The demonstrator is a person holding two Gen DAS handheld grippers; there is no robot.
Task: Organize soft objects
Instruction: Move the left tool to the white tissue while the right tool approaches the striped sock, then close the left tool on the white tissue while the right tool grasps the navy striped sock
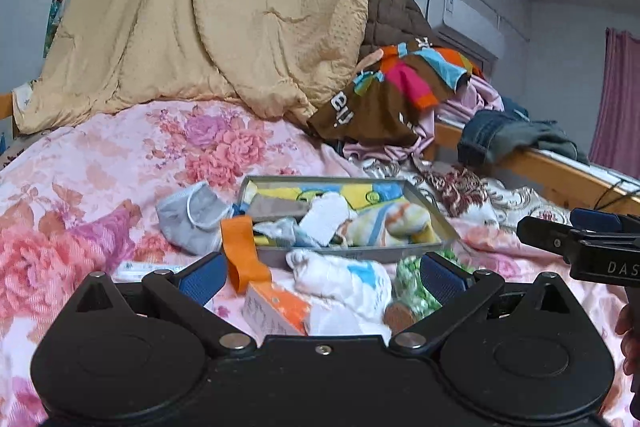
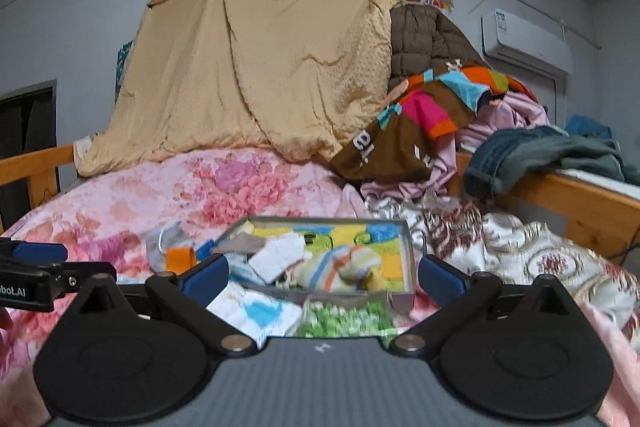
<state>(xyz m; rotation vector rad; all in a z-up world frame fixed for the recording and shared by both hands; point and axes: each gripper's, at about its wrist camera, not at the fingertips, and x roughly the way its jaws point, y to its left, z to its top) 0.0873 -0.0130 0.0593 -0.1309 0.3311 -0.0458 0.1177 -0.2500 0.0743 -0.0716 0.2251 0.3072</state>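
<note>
Matt, seemingly metal tray point(image 1: 280, 259), cloth socks point(image 1: 340, 275)

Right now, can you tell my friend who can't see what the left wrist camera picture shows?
The open left gripper hovers over a white sock with a blue patch lying on a pink flowered bedspread. Just beyond sits a shallow grey metal tray full of small socks and cloths. A tan quilt hangs behind the bed.

- Left hand-held gripper point(image 1: 320, 275): jaws spread wide, nothing between the blue pads.
- Right hand-held gripper point(image 2: 322, 277): likewise wide apart, empty, level beside the left.
</note>
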